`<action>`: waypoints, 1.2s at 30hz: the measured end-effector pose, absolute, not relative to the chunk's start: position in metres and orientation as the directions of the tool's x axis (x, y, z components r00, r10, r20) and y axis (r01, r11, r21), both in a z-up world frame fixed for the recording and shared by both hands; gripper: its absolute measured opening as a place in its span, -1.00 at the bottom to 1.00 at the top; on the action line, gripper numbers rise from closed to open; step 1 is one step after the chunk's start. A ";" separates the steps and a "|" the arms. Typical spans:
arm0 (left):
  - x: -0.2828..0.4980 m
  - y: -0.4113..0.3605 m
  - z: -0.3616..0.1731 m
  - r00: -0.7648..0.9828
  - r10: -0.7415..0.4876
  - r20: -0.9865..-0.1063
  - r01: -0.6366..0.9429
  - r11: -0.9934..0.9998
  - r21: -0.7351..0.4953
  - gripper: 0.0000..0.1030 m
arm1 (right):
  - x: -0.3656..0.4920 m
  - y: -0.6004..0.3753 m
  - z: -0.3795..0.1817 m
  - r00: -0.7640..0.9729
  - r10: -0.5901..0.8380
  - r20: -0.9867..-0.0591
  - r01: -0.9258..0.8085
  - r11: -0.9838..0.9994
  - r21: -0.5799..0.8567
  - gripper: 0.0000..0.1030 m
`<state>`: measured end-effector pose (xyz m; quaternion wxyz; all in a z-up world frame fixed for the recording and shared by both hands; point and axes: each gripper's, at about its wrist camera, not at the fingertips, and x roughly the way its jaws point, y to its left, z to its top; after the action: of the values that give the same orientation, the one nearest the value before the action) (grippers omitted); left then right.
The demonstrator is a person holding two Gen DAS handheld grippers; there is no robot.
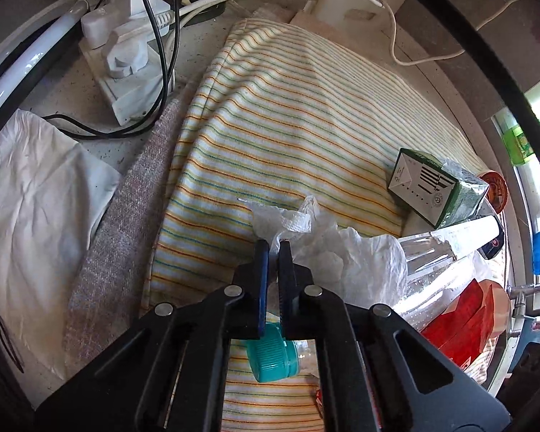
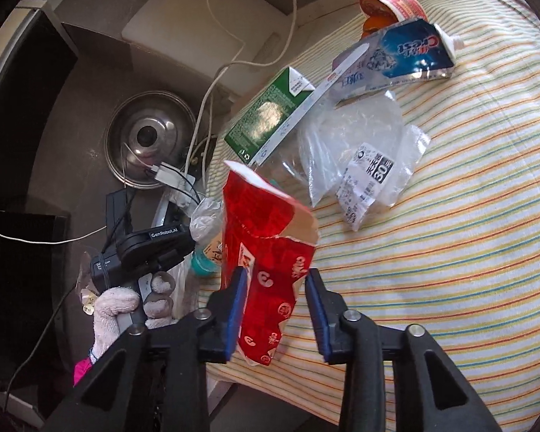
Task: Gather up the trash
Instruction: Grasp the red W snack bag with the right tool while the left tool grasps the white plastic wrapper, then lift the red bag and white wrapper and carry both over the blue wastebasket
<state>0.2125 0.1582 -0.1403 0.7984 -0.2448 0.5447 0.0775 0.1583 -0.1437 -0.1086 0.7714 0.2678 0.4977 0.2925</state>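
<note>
Two close wrist views down onto one shared striped cloth point(image 1: 288, 115).

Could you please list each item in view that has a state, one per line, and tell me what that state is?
left gripper: shut on crumpled tissue
right gripper: open, fingers either side of torn red carton, not clamped
plastic bottle: lying down, teal cap on
green carton: lying on its side
toothpaste box: flattened
clear bag: crumpled, flat on striped cloth
</note>
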 end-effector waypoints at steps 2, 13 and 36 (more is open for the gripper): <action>0.208 0.155 -0.140 0.399 -0.141 -0.906 -0.393 0.866 -0.307 -0.96 | 0.159 -0.134 -0.113 0.323 0.719 -0.616 -0.187 0.686 0.703 -0.13; 0.191 0.170 -0.115 0.471 -0.088 -0.878 -0.419 0.853 -0.310 -0.98 | 0.152 -0.122 -0.085 0.365 0.690 -0.625 -0.301 0.723 0.622 -1.00; 0.155 0.172 -0.114 0.472 -0.082 -0.878 -0.444 0.838 -0.318 -0.98 | 0.180 -0.073 -0.133 0.227 0.801 -0.553 -0.296 0.598 0.745 -0.34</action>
<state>0.1548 0.1722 -0.1136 0.8168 -0.2625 0.5017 0.1108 0.1804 -0.0731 -0.1333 0.7412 0.2530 0.4996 0.3701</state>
